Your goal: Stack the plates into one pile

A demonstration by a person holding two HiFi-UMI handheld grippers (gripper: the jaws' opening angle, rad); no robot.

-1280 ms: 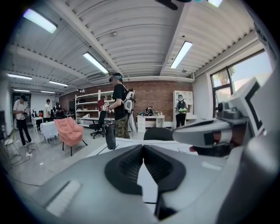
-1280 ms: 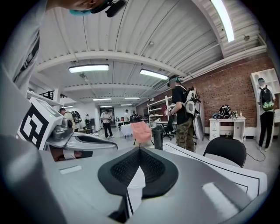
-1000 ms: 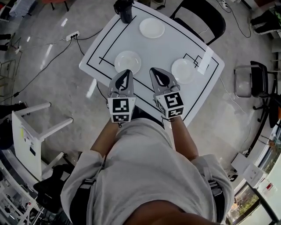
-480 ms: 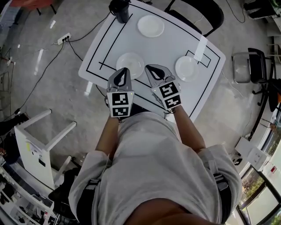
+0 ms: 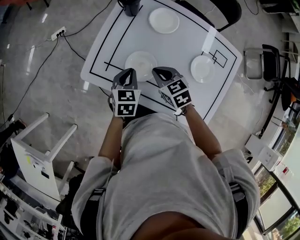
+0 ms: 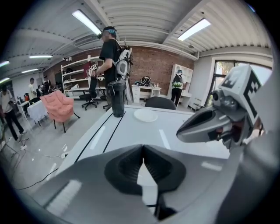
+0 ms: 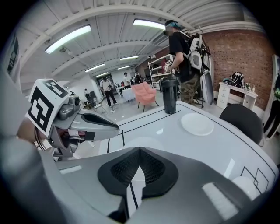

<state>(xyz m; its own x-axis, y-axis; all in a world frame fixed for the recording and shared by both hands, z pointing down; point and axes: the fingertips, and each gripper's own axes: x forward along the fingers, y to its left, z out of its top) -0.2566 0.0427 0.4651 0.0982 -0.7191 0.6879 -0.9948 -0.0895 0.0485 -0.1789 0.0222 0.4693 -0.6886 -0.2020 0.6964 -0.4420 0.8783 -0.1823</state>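
Three white plates lie apart on the white table (image 5: 180, 47): a near one (image 5: 140, 63), a far one (image 5: 164, 20) and one at the right (image 5: 202, 68). My left gripper (image 5: 131, 71) is shut and empty, its tip at the near plate's left front rim. Just right of that plate, my right gripper (image 5: 156, 71) is also shut and empty. In the left gripper view the shut jaws (image 6: 143, 151) point toward the far plate (image 6: 145, 115). The right gripper view has its shut jaws (image 7: 139, 151) over the near plate (image 7: 142, 141), with the far plate (image 7: 197, 123) beyond.
A black tumbler (image 5: 131, 5) stands at the table's far left corner, and a white card (image 5: 209, 40) lies near the right plate. Black chairs (image 5: 220, 11) stand behind and to the right of the table. A white stool (image 5: 33, 150) stands at the left. People move in the background.
Both grippers have moved forward and down to the near plate's front rim, tilting more steeply. They stay shut.
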